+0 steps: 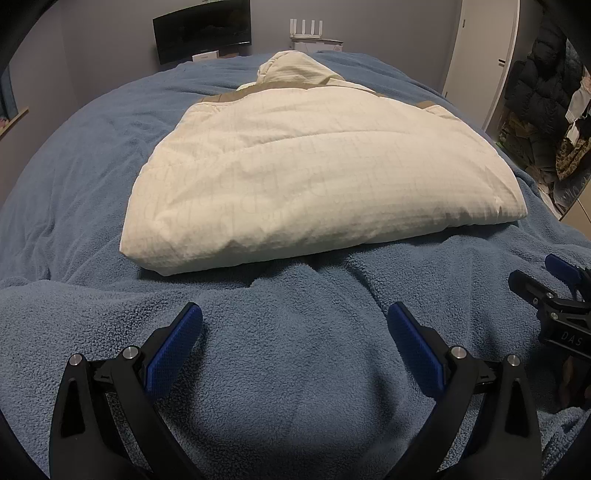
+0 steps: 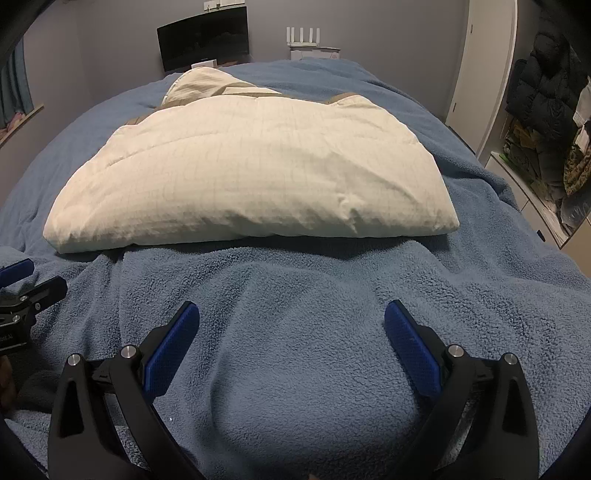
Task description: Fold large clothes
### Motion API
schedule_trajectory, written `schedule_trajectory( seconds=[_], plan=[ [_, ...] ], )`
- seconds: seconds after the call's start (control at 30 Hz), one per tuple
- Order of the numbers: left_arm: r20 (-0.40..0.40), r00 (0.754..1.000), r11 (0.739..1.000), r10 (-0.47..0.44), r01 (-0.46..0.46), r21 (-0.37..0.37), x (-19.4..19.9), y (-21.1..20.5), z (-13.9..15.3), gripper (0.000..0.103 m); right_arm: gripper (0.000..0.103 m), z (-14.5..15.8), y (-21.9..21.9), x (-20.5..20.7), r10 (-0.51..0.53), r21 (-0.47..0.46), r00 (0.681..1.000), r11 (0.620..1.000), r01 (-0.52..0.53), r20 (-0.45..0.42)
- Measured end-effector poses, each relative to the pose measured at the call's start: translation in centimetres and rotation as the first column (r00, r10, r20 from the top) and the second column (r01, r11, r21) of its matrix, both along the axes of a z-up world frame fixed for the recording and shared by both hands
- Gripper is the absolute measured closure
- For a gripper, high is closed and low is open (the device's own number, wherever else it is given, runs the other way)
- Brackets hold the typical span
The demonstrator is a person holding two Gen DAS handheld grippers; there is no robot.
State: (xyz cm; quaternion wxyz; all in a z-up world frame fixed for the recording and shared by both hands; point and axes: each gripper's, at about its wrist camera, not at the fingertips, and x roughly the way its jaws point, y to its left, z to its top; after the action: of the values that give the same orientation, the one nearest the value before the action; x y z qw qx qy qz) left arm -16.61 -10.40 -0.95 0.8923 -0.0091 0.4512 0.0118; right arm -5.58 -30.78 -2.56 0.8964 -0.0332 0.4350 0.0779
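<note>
A cream padded jacket (image 1: 317, 170) lies folded into a thick rectangle on the blue fleece blanket (image 1: 288, 369), its hood at the far end and tan trim near the collar. It also shows in the right wrist view (image 2: 251, 173). My left gripper (image 1: 294, 317) is open and empty, low over the blanket just short of the jacket's near edge. My right gripper (image 2: 291, 317) is open and empty, likewise short of the near edge. Each gripper shows at the edge of the other's view: the right (image 1: 554, 291), the left (image 2: 22, 284).
The blanket (image 2: 295, 369) covers the whole bed. A dark monitor (image 1: 203, 33) and a white router (image 1: 314, 33) stand beyond the far end. A white wardrobe door (image 1: 476, 62) and hanging dark coats (image 1: 543, 85) are at the right.
</note>
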Motion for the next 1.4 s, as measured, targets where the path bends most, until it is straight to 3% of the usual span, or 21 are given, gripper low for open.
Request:
schedule_trajectory(
  seconds=[1.4],
  plan=[
    [-0.01,1.0,1.0,-0.003,0.003,-0.001,0.13,0.35,-0.28,0.007,0.008,-0.17,-0.18,-0.22,0.001,-0.003,1.0,1.0,-0.001,-0.004]
  ],
)
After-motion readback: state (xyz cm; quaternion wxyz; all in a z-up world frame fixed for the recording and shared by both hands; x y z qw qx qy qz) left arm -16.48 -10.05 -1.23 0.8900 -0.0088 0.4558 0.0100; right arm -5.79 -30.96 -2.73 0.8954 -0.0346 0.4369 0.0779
